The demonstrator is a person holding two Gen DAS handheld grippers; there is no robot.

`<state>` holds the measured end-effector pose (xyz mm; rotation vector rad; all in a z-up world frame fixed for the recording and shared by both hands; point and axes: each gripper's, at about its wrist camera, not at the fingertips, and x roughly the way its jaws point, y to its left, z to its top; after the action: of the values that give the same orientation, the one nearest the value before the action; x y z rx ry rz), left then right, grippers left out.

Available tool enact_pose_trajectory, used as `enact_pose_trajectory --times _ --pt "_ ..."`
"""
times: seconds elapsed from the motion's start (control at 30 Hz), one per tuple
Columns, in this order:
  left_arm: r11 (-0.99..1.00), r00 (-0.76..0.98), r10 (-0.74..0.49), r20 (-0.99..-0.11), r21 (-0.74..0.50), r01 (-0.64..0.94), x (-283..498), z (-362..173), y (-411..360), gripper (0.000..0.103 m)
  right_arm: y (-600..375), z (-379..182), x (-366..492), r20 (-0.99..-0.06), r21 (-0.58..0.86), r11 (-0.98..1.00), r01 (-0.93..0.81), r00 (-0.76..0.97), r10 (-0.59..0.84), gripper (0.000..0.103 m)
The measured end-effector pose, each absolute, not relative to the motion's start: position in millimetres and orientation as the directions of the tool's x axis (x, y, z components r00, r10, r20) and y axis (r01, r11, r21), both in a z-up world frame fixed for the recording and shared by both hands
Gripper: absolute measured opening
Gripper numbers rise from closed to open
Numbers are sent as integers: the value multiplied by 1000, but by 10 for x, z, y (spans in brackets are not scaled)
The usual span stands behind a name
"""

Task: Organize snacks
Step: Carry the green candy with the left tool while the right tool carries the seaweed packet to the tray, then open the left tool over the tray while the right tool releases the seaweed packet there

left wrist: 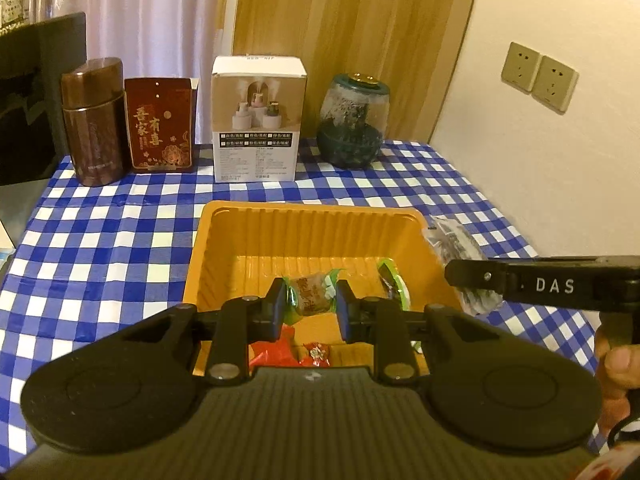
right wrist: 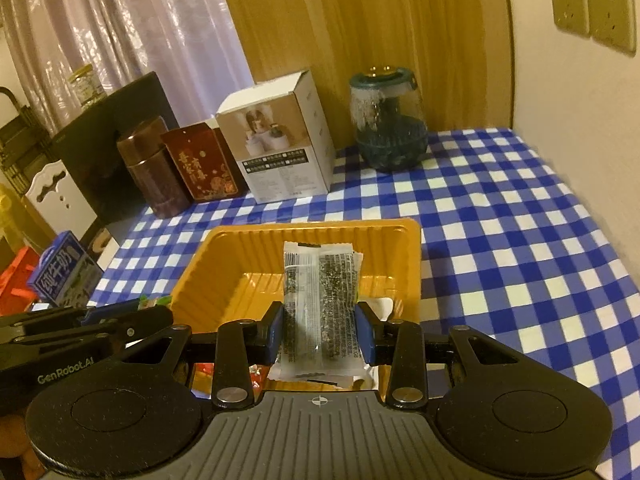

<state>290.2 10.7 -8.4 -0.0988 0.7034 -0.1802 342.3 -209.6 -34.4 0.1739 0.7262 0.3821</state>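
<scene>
Left gripper [left wrist: 311, 306]: jaws clamped on a brown sweet in a green wrapper [left wrist: 311, 294], the blue pads pressing it from both sides. The sweet hangs above the floor of the orange tray [left wrist: 240, 236]. Below it, on the tray floor, lie a red wrapper [left wrist: 276, 350] and a small red-and-silver sweet [left wrist: 317, 354]. A second green-wrapped sweet [left wrist: 394, 282] rests against the tray's right inner side.

Right gripper [right wrist: 319, 330]: jaws closed on a clear packet with dark printed contents [right wrist: 320, 300], gripped across its width and standing roughly upright, its upper end above the tray interior. The orange tray [right wrist: 200, 260] lies directly ahead of and beneath this gripper. In the left wrist view the same packet [left wrist: 456, 244] shows at the tray's right edge, held by the black arm of the right gripper, with part of the person's hand [left wrist: 618, 364] at the frame's right edge.

Surroundings: the tray sits on a blue-and-white checked tablecloth [left wrist: 120, 232]. Along the far edge stand, from left to right, a brown canister [left wrist: 96, 124], a dark red box with gold characters [left wrist: 160, 124], a white carton [left wrist: 258, 120] and a glass jar with a teal lid [left wrist: 354, 120]. Two wall sockets [left wrist: 540, 76] are fixed on the right-hand wall. In the right wrist view a blue milk carton [right wrist: 66, 276] sits off the table's left side
</scene>
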Motion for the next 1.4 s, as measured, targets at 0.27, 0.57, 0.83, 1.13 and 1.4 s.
enact_pose_trajectory --times 0.27,0.57,0.83,1.13,1.4 --pt "979 723 -205 -660 -154 136 3143 -235 103 23 -2097 -507 3605 -629 316 914 -256 665 403 38" --pt "976 707 -218 -673 -159 149 3284 -374 10 31 -2134 -619 3636 -641 330 914 -236 655 400 38" --pt "981 718 -191 -669 -161 111 3192 -339 176 32 -2141 -611 3627 -643 329 915 -232 655 397 38" --pt "983 725 -179 -666 -151 105 3079 -287 259 33 -2058 -541 3594 -636 327 912 -247 657 406 38" --pt "981 723 -188 -664 -156 111 3063 -277 252 33 -1978 -542 3621 -641 314 914 -258 653 404 39"
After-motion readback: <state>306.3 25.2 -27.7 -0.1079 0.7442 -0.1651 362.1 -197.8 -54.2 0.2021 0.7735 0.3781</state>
